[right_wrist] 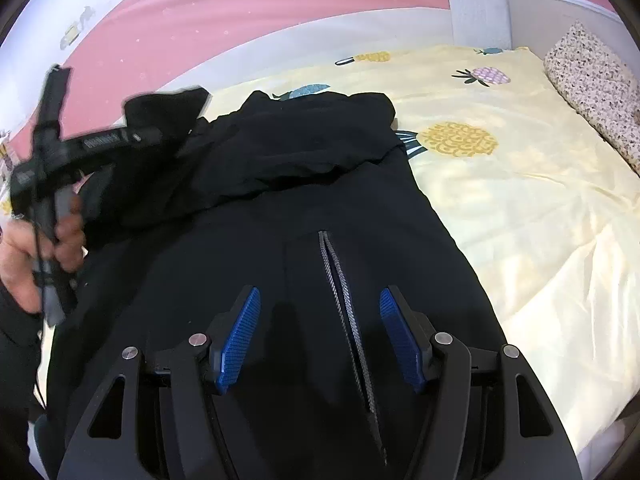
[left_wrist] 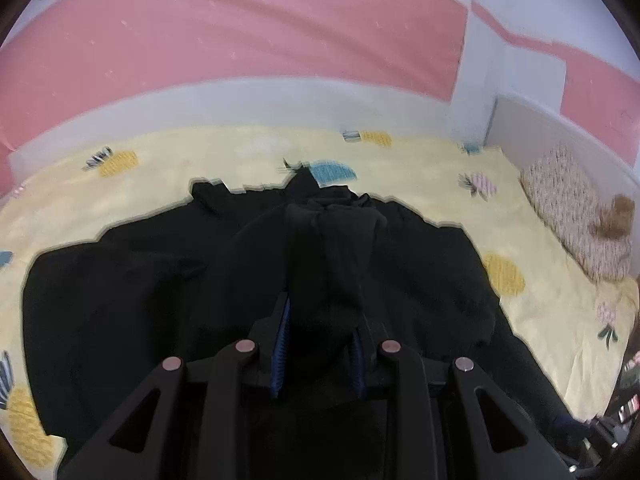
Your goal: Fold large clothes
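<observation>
Sleeve (left_wrist: 336, 256) of black jacket (right_wrist: 280, 168) clamped in left claw (left_wrist: 320, 344); right claw (right_wrist: 320, 340) wide, empty. Risk: fabric slips w/ fast swing, fold skews.

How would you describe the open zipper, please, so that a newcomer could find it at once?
Start from the yellow pineapple-print bedsheet and find the black jacket spread over it. On the near part of the jacket, between the open right gripper's blue pads, runs the zipper. Its two rows of grey teeth are the only pale line on the dark cloth.
</observation>
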`<state>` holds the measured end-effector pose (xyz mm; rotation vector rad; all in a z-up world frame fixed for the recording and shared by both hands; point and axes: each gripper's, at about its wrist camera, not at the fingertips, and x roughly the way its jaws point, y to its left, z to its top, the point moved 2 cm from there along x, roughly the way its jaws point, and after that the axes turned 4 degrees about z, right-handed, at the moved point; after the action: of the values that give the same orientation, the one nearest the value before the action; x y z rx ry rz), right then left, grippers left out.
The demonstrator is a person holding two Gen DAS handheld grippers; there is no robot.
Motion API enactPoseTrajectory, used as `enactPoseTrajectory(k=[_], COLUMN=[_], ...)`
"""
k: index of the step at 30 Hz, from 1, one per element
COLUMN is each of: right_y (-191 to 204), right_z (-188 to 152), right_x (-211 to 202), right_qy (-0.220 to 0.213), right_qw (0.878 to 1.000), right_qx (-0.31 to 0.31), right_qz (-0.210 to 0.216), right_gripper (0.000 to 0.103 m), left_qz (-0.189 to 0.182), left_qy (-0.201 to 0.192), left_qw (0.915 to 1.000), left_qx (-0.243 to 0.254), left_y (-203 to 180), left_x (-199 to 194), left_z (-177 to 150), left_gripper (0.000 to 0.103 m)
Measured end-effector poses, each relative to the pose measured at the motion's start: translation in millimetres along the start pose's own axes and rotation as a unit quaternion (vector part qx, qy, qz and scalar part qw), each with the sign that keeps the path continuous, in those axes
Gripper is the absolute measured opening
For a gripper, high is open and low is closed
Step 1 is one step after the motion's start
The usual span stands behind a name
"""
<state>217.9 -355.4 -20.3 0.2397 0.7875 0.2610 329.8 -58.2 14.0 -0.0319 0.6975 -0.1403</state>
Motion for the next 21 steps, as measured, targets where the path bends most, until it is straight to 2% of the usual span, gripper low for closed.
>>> enactPoseTrajectory(k=[3,6,9,11,21], right_y=[-3,-4,-3,-1,28], right_z=[0,1,4,6,18], right_x=[3,3,-2,-5,-24], right_qy=[0.003,0.003,-0.001,-0.006,-0.022], right_qw=[1.000,1.000,1.000,1.000,0.997], right_qx=[0.003,0.008,0.011,0.012,0.009], right_qz=[0.001,0.005,0.012,0.017,0.070], right_gripper=[0.063,0.063,0.063,0.063,0.064], left_qz=[0.008,0.003,-0.003,-0.010,-0.007], left_qy=[0.012,0.026,0.031,0.027,-0.006], left_qw=[0.9997,0.9995,0.9994,0.9995,0.9998], left_qx=[0.018,0.021,0.014,0.010,-0.019], left_y=[-11,-18,-16,-15,9], left_x=[14,23,15,4,-91], left_z=[-11,-16,-17,-16,-22], left_gripper=[0.028,0.034,0.040,0.049,0.053])
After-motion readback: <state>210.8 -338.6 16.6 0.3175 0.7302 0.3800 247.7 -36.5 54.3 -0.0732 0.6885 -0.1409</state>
